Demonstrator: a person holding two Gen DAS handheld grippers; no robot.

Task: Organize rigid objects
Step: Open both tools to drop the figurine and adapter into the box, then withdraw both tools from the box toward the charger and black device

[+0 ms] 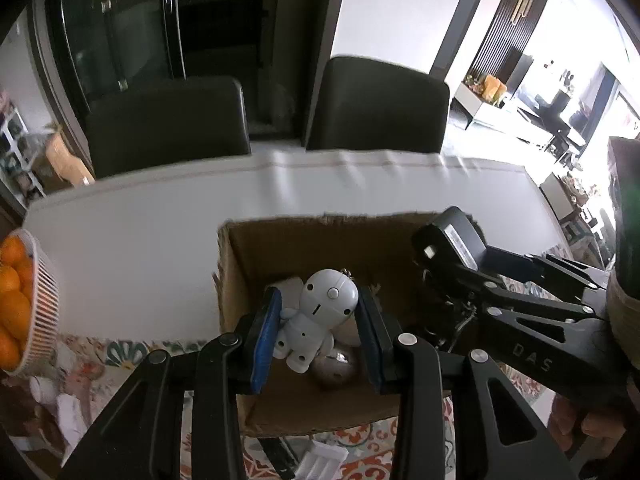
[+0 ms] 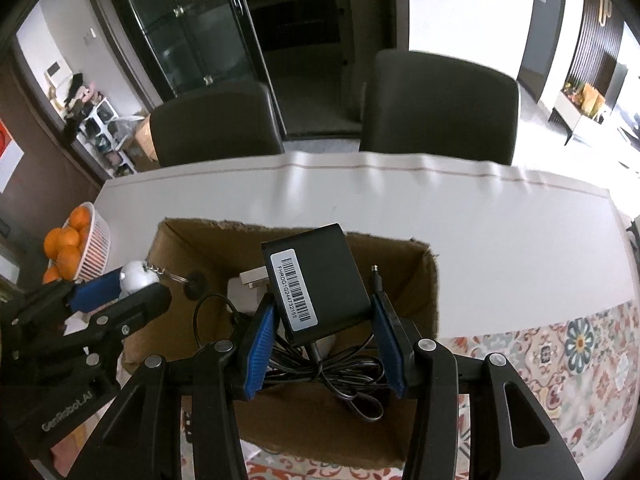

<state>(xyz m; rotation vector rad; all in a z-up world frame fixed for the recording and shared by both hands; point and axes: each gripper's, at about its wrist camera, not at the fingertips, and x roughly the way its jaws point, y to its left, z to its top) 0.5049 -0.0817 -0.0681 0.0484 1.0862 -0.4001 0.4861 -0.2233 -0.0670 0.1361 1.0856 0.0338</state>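
An open cardboard box [image 1: 236, 264] [image 2: 424, 304] stands on the white table. My left gripper [image 1: 320, 322] is shut on a white robot figure keychain [image 1: 318, 312] and holds it over the box; the figure also shows in the right wrist view [image 2: 138, 276]. My right gripper [image 2: 324, 324] is shut on a black power adapter [image 2: 316, 280] with a barcode label, its bundled cable [image 2: 344, 376] hanging into the box. The adapter also shows in the left wrist view [image 1: 452, 240]. A round grey object [image 1: 336, 364] and a white item lie inside the box.
A white basket of oranges [image 1: 24, 304] [image 2: 80, 244] stands at the table's left edge. A patterned cloth [image 2: 560, 352] covers the near table. Two dark chairs [image 1: 168, 124] [image 1: 380, 104] stand behind the table. A white tray [image 1: 324, 456] lies in front of the box.
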